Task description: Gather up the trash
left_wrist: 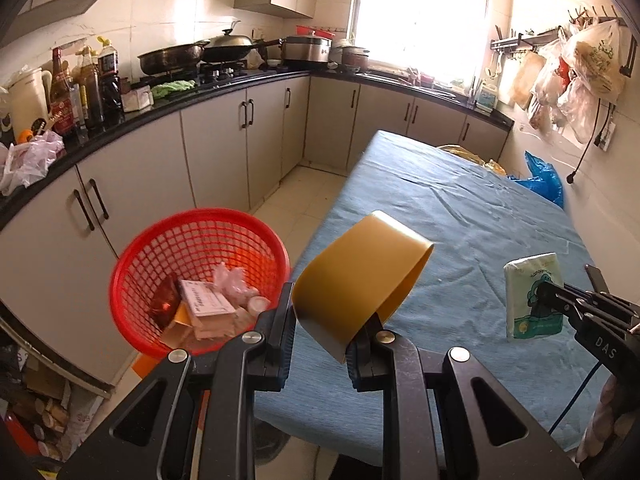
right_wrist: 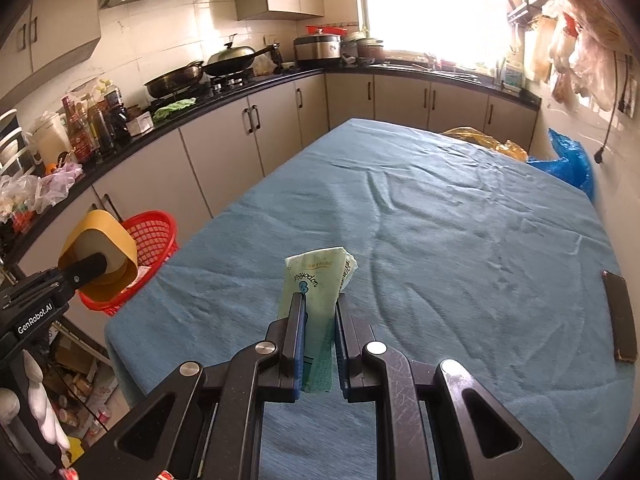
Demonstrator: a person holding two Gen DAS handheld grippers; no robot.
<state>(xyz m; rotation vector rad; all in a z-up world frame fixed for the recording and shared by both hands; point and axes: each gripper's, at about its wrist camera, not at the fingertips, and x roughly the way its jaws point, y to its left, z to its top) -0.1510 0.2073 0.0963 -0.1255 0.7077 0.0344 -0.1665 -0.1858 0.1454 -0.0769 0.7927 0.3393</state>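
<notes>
Above the blue desk's (right_wrist: pixel 440 220) near left edge we carry both loads: left tool (left_wrist: pixel 320 320) clamping the tape roll (left_wrist: pixel 360 280), right tool (right_wrist: pixel 318 320) pinching the tissue pack (right_wrist: pixel 316 280), next needing release over the red basket (left_wrist: pixel 200 240).

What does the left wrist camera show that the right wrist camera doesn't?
Only the left wrist view looks into the red basket, showing the boxes and wrappers already inside it. Only the right wrist view shows the dark phone lying near the table's right edge. Both show the blue-covered table, the left hand-held gripper shut on the yellow tape roll, and the right hand-held gripper shut on the tissue pack.
</notes>
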